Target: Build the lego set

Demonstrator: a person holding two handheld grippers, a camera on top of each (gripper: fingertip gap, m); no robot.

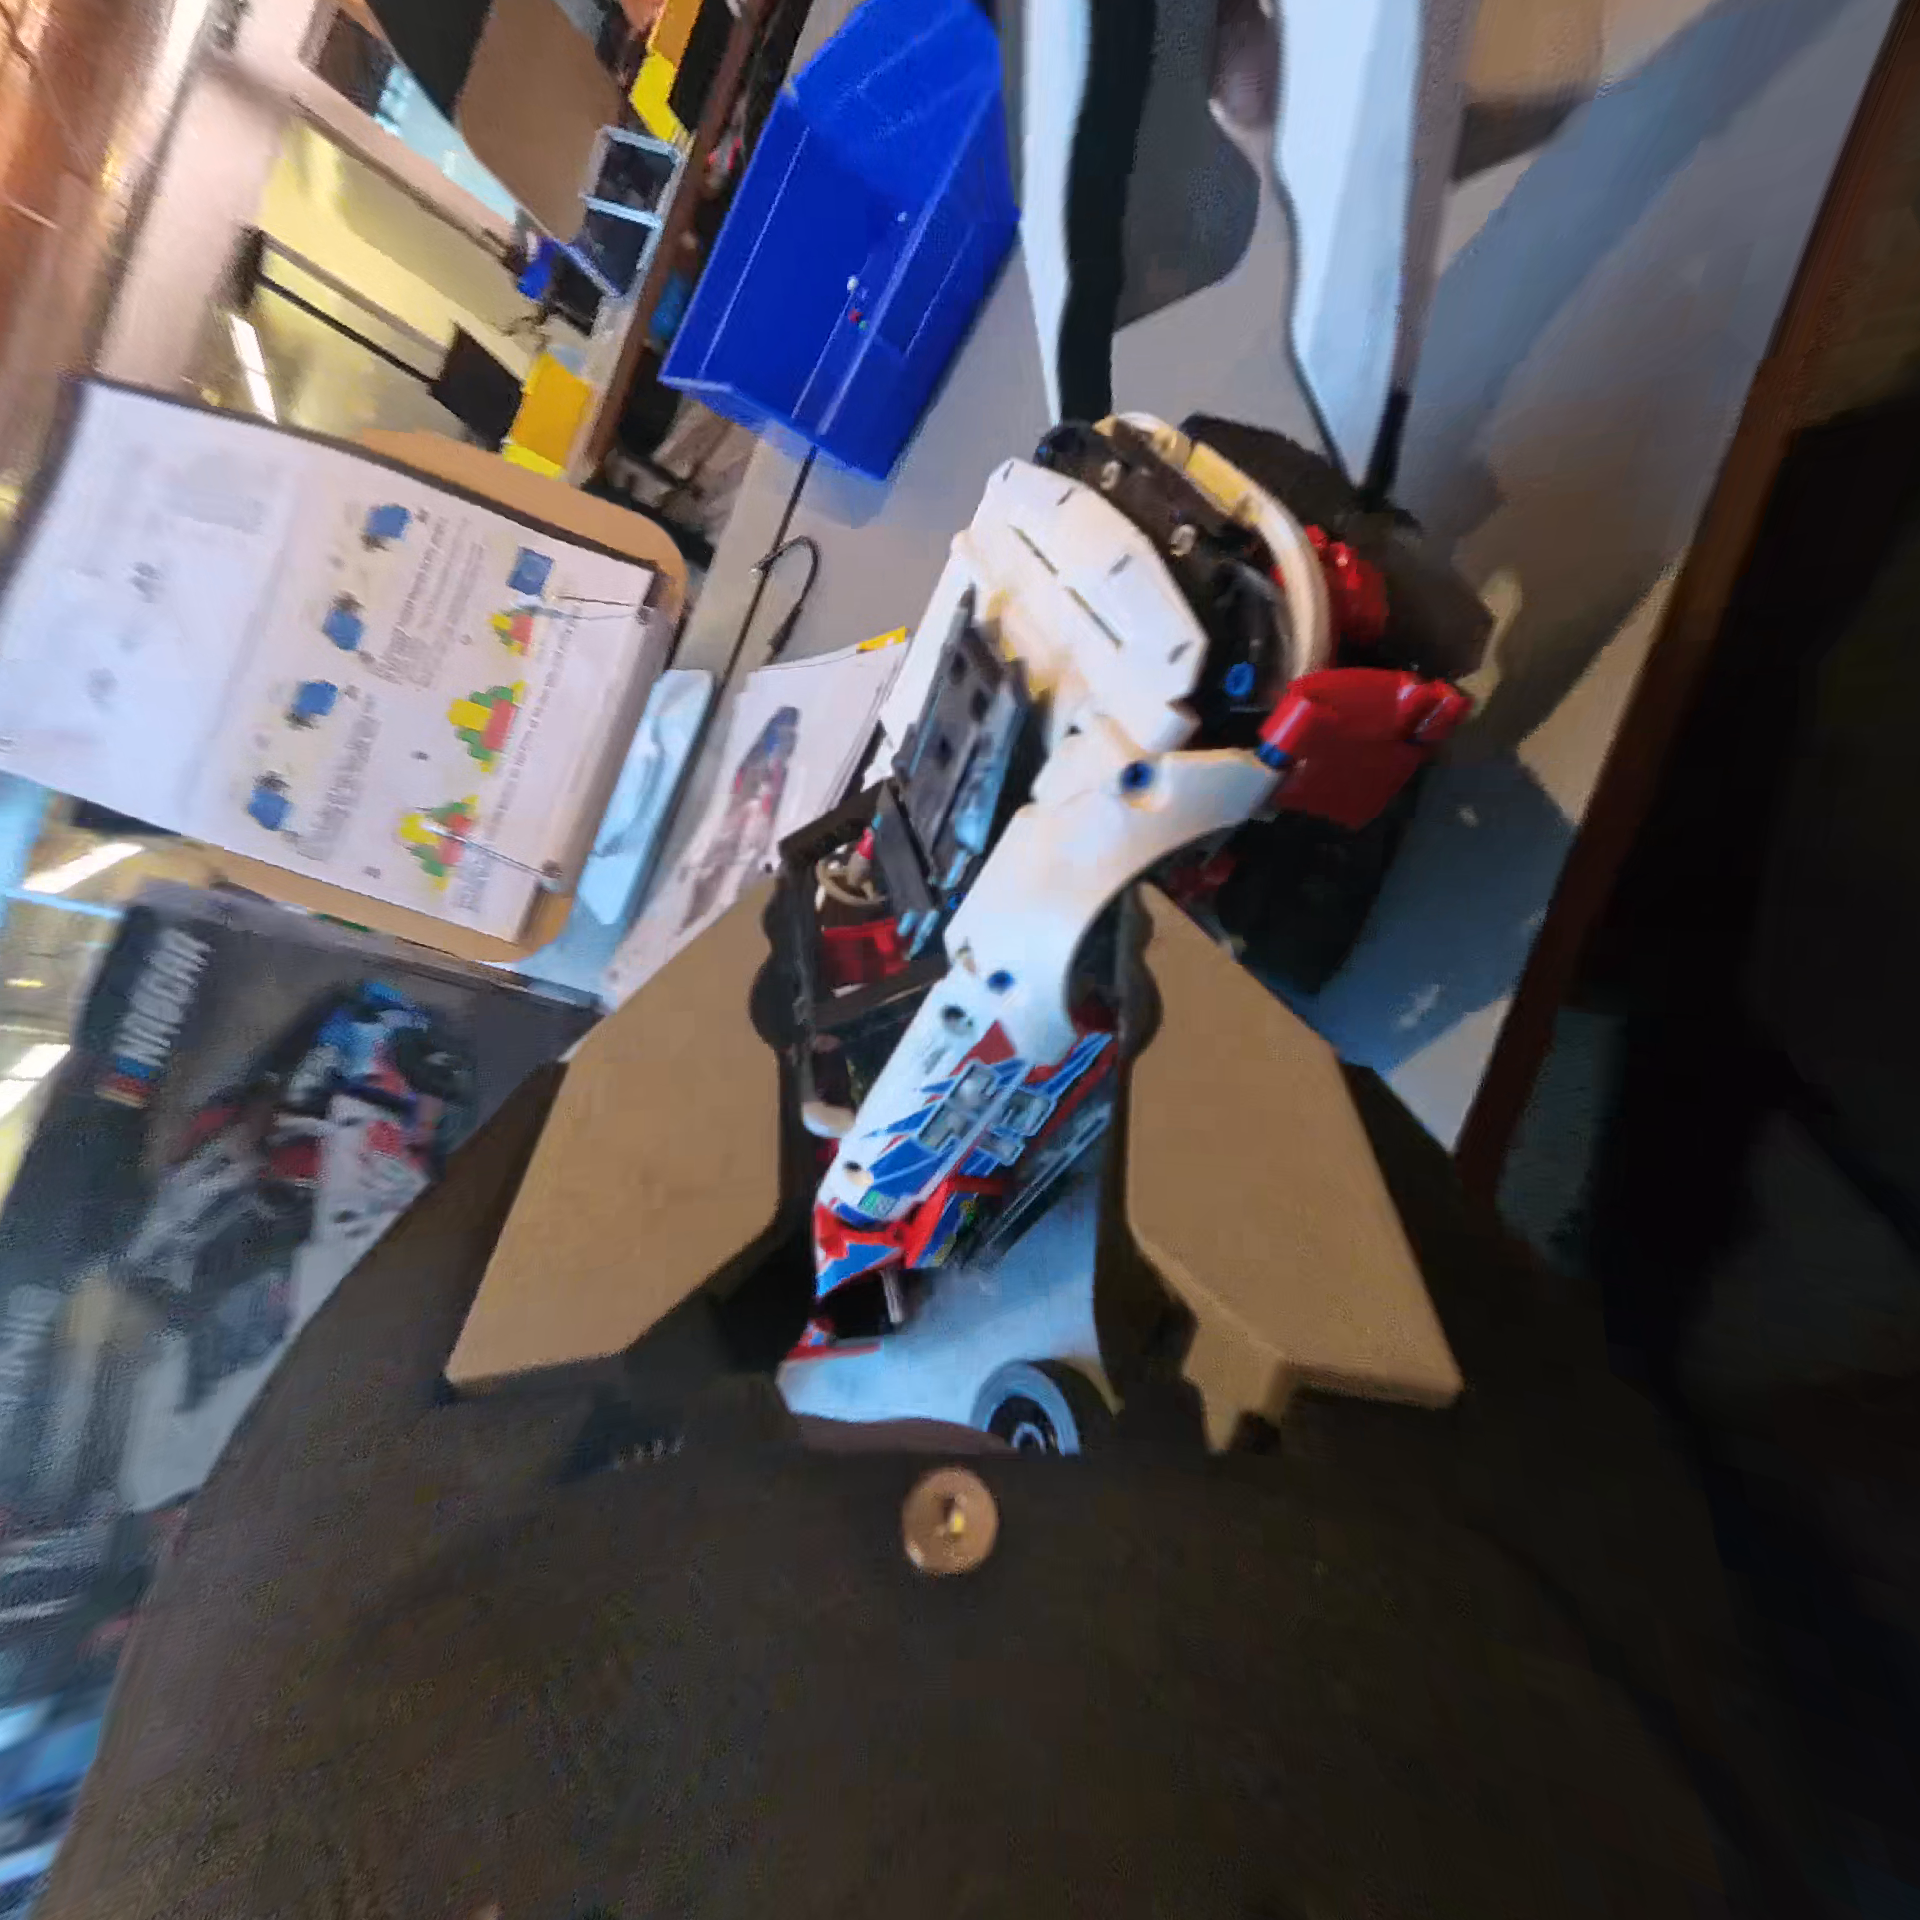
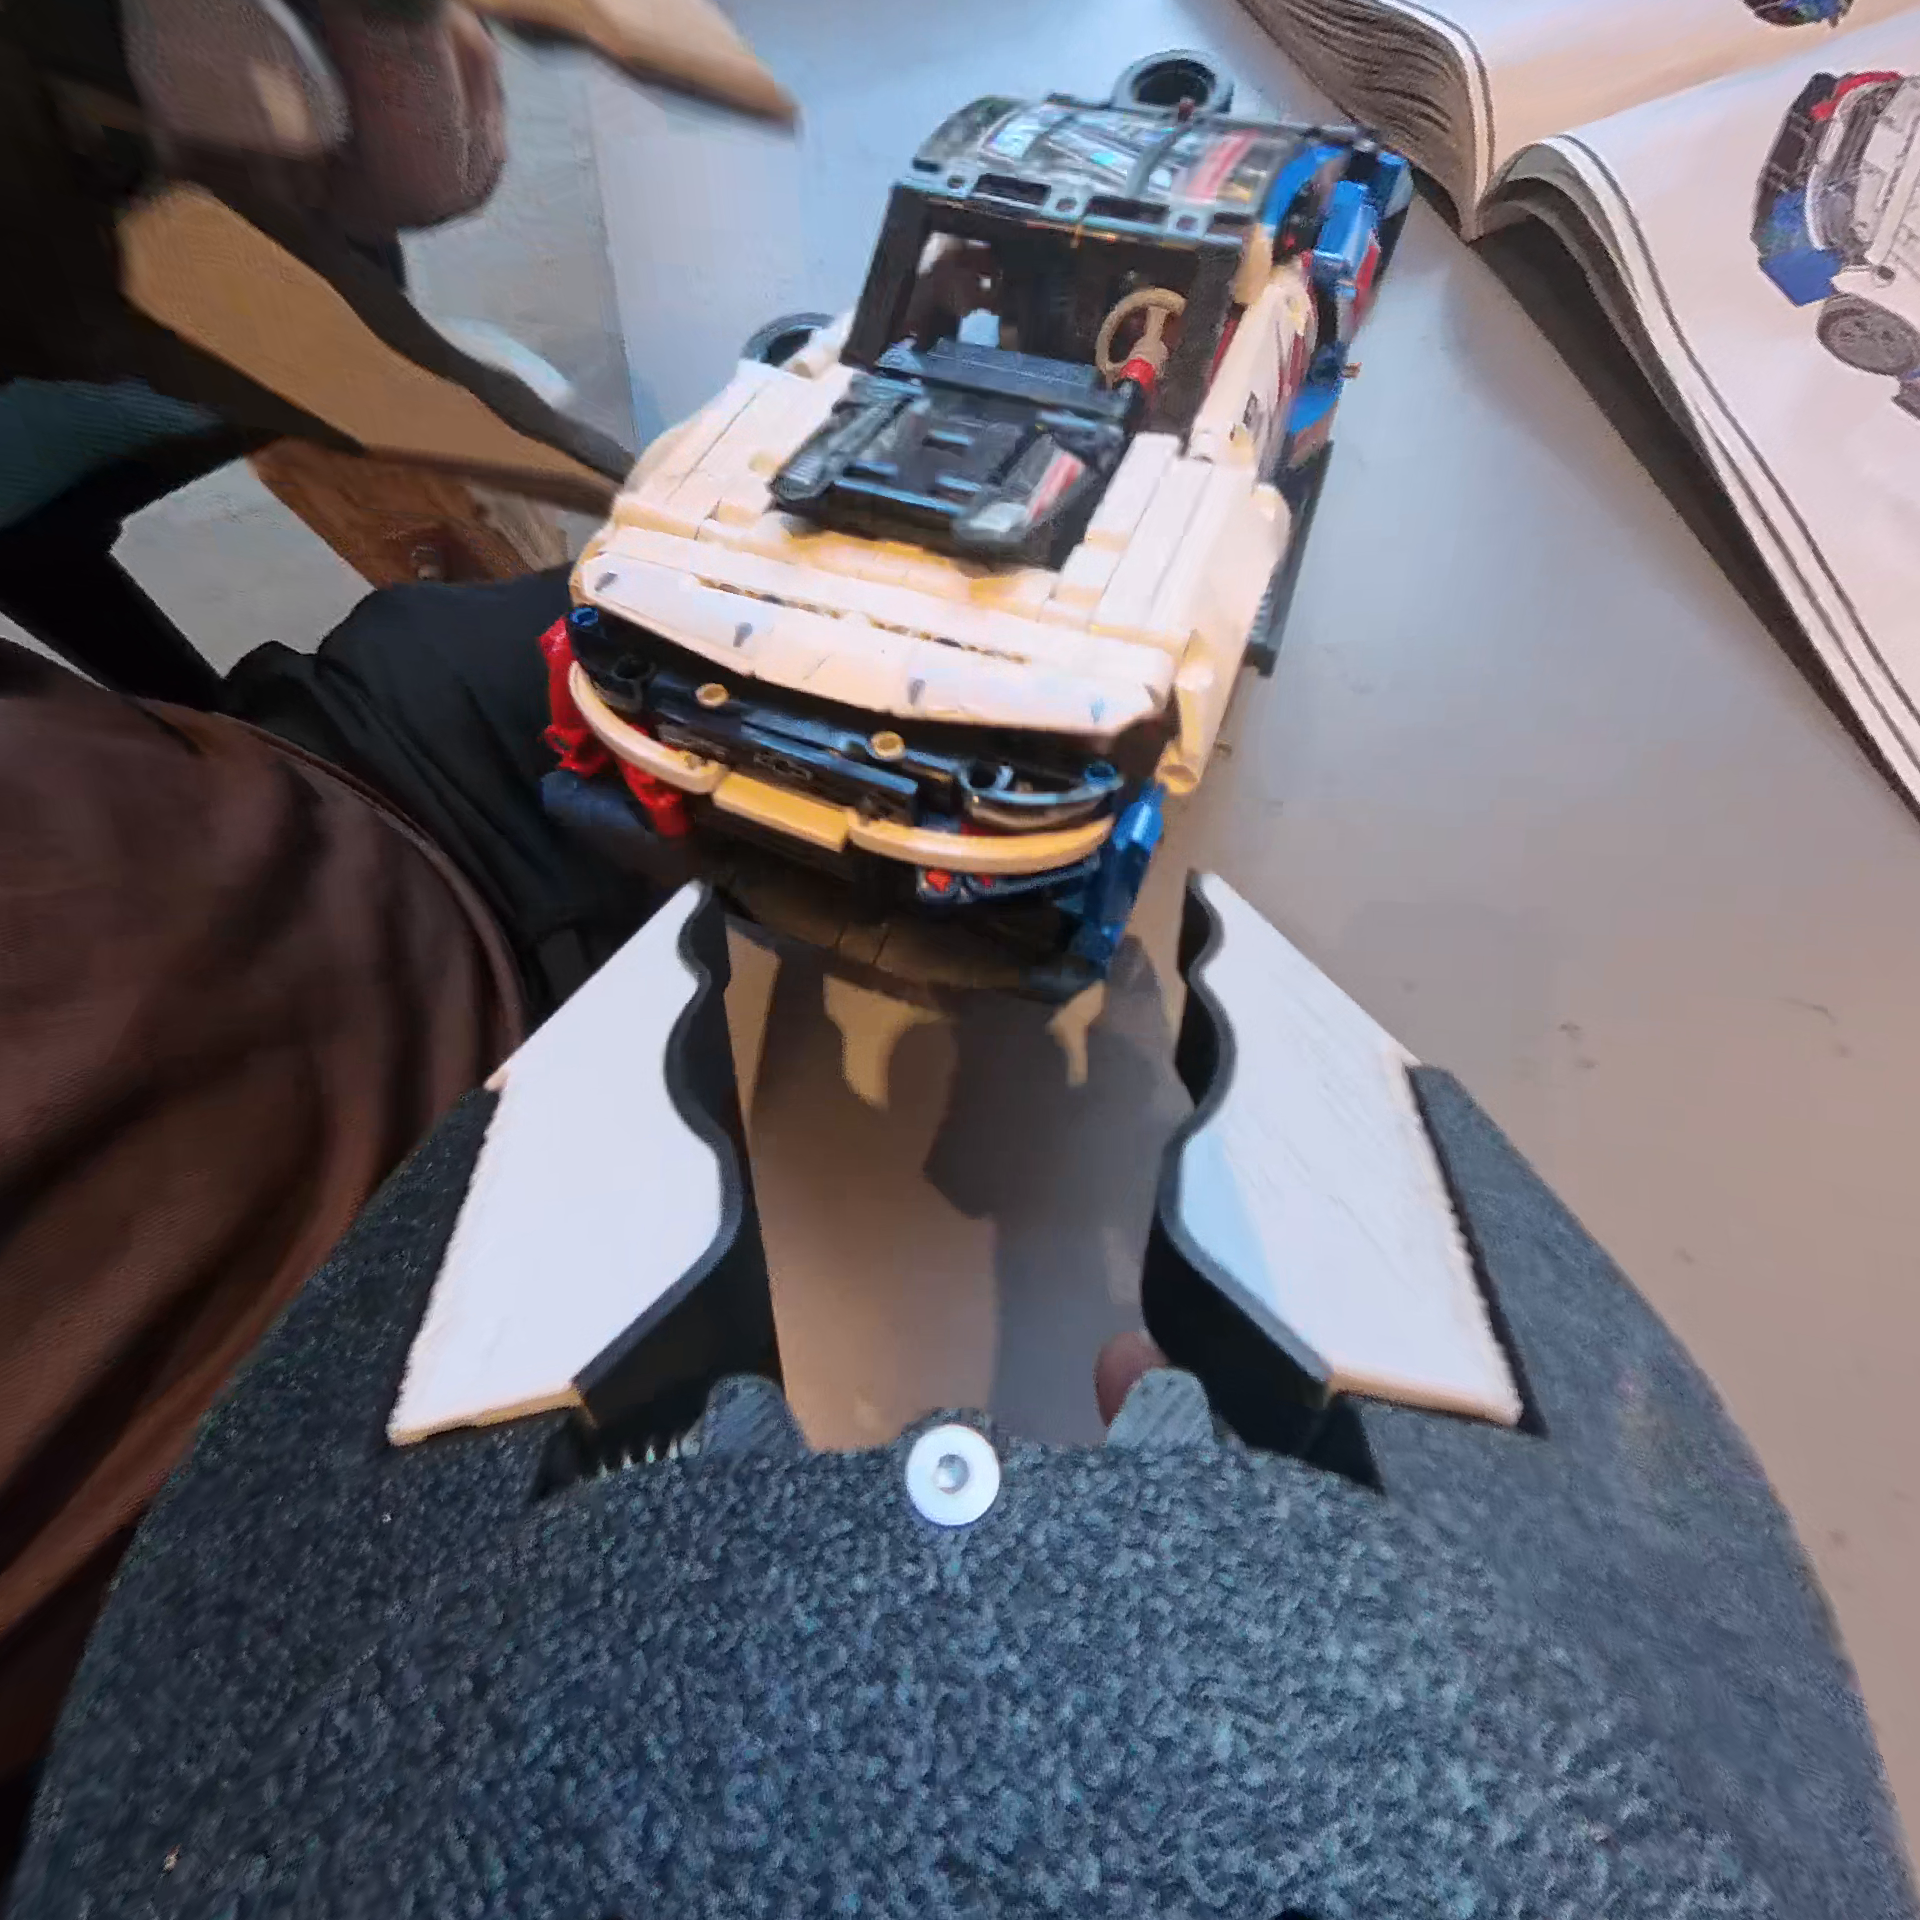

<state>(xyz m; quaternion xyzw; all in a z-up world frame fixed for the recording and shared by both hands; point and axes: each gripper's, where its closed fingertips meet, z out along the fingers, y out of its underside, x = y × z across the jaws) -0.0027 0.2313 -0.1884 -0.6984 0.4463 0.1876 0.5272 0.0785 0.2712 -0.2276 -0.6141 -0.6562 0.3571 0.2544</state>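
I am steadying the lego car (image 2: 935, 540) on the grey tabletop (image 2: 1507, 935): rigid but snap-fitted, likely fragile at its panels, best taken by the chassis sides. My left claw (image 1: 951, 997) is straddling its flank, contact unclear; my right claw (image 2: 940, 935) is gaping wide before the bumper.

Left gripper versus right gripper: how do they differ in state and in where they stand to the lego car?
The left gripper has the lego car between its jaws, seemingly clamped; the right gripper has open, empty jaws. The left gripper comes at the car's side; the right gripper faces its front bumper. Both point at the car.
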